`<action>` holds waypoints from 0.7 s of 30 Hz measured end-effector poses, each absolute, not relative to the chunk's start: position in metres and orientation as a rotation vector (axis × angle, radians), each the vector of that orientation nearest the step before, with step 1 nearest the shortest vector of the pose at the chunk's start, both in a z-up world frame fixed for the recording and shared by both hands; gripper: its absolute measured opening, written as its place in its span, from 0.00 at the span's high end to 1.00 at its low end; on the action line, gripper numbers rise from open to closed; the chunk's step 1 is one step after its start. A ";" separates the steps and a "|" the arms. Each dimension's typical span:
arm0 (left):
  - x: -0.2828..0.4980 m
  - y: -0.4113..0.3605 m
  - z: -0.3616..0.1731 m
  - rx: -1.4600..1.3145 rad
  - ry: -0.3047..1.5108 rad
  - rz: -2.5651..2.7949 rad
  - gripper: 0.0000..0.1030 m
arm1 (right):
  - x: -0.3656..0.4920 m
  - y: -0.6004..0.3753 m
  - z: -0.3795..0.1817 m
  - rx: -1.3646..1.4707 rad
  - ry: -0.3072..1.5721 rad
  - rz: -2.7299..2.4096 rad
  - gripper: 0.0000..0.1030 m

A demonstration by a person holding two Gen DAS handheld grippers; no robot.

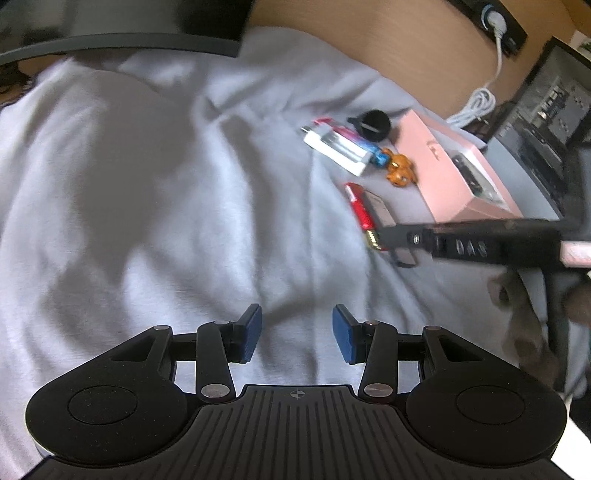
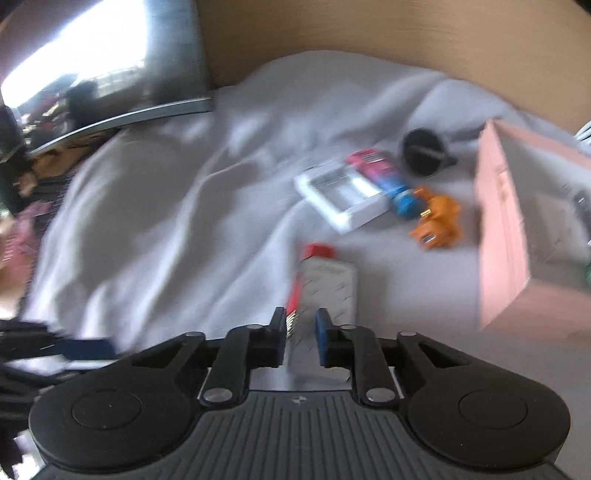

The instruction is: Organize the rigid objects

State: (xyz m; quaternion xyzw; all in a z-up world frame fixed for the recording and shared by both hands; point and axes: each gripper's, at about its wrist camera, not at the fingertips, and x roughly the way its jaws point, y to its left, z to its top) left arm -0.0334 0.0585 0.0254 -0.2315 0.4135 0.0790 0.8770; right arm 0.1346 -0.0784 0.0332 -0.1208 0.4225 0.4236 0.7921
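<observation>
The right gripper [image 2: 301,325] pinches a grey pack [image 2: 325,288] between narrow jaws; a red tube [image 2: 316,251] lies just beyond, touching its left edge. The left gripper [image 1: 297,332] gapes wide over white cloth [image 1: 147,203], the pack [image 1: 380,210] well ahead-right.

This looks like a home desk or home-office corner: a wooden desktop [image 1: 369,44] is draped with a rumpled white cloth [image 1: 147,184], and the curved base of a monitor [image 2: 122,74] stands at its far edge. A power socket [image 1: 493,18] set into the wood feeds a coiled white cable [image 1: 476,103], with dark electronic equipment [image 1: 546,110] beside it. Small household odds and ends lie scattered on the cloth next to a pink box [image 2: 517,229], among them a white packet [image 2: 343,195] and an orange plug [image 2: 436,218].
</observation>
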 end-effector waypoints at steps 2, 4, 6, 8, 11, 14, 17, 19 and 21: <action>-0.028 0.053 0.024 -0.476 0.869 0.146 0.55 | 0.119 -0.082 0.036 -0.266 0.900 0.926 0.94; -0.022 0.049 0.024 -0.470 0.874 0.129 0.55 | 0.108 -0.088 0.037 -0.288 0.881 0.909 0.96; -0.016 0.042 0.022 -0.461 0.881 0.111 0.55 | 0.103 -0.097 0.036 -0.315 0.868 0.876 0.96; -0.010 0.037 0.020 -0.456 0.887 0.098 0.55 | 0.104 -0.108 0.034 -0.346 0.858 0.823 0.96; -0.002 0.029 0.020 -0.448 0.891 0.081 0.55 | 0.105 -0.129 0.030 -0.375 0.846 0.750 0.96; 0.008 0.024 0.021 -0.440 0.887 0.075 0.55 | 0.101 -0.149 0.029 -0.407 0.811 0.700 0.95; 0.020 0.018 0.024 -0.419 0.878 0.065 0.55 | 0.097 -0.169 0.028 -0.381 0.813 0.670 0.89; 0.031 0.013 0.026 -0.403 0.870 0.058 0.55 | 0.093 -0.181 0.028 -0.354 0.820 0.648 0.72; 0.044 0.011 0.028 -0.383 0.855 0.066 0.55 | 0.088 -0.191 0.028 -0.333 0.819 0.621 0.52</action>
